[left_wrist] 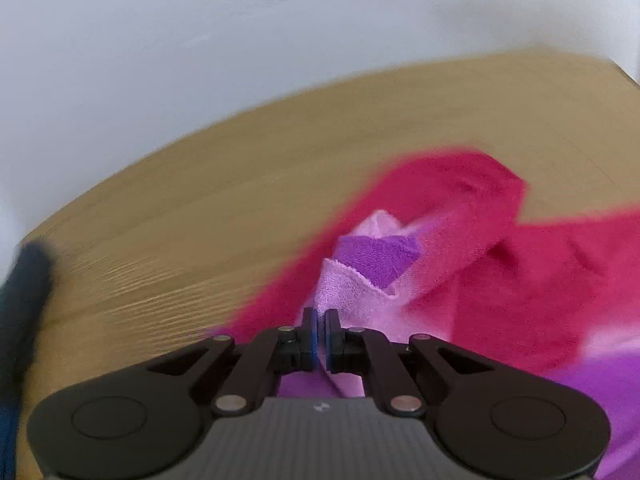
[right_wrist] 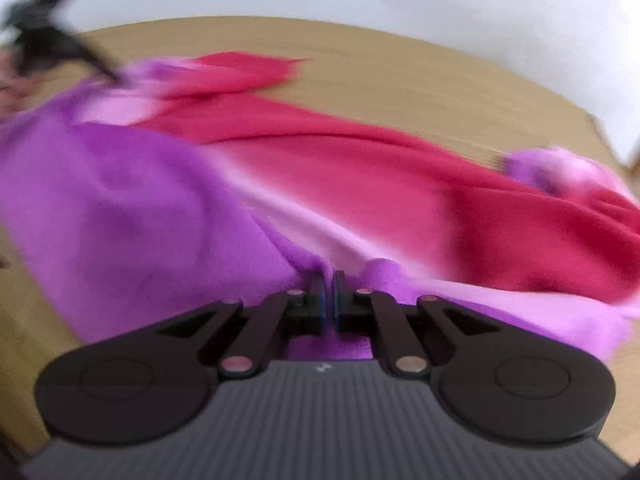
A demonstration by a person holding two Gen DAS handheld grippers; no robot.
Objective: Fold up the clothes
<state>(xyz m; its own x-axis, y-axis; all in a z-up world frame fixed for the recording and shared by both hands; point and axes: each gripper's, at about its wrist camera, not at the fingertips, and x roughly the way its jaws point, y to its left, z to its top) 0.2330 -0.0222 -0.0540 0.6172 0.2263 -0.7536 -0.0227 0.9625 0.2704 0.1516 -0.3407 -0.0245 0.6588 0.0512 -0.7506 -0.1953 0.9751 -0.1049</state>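
A fleece garment (left_wrist: 500, 280) in crimson, pink and purple lies spread on the wooden table (left_wrist: 200, 200). In the left wrist view my left gripper (left_wrist: 320, 320) is shut, its blue pads pinching a pale pink edge of the garment beside a purple fold (left_wrist: 376, 256). In the right wrist view my right gripper (right_wrist: 329, 280) is shut on a purple edge of the garment (right_wrist: 360, 184), with creases running to the fingertips. Far left in that view the left gripper (right_wrist: 114, 76) shows blurred at the garment's other purple corner. Both views are smeared by motion.
A white wall (left_wrist: 280, 40) rises behind the table's far edge. A dark blurred shape (left_wrist: 24, 300) stands at the left border of the left wrist view. Bare wood (right_wrist: 440, 80) lies beyond the garment, and the table's right corner (right_wrist: 600, 128) is near.
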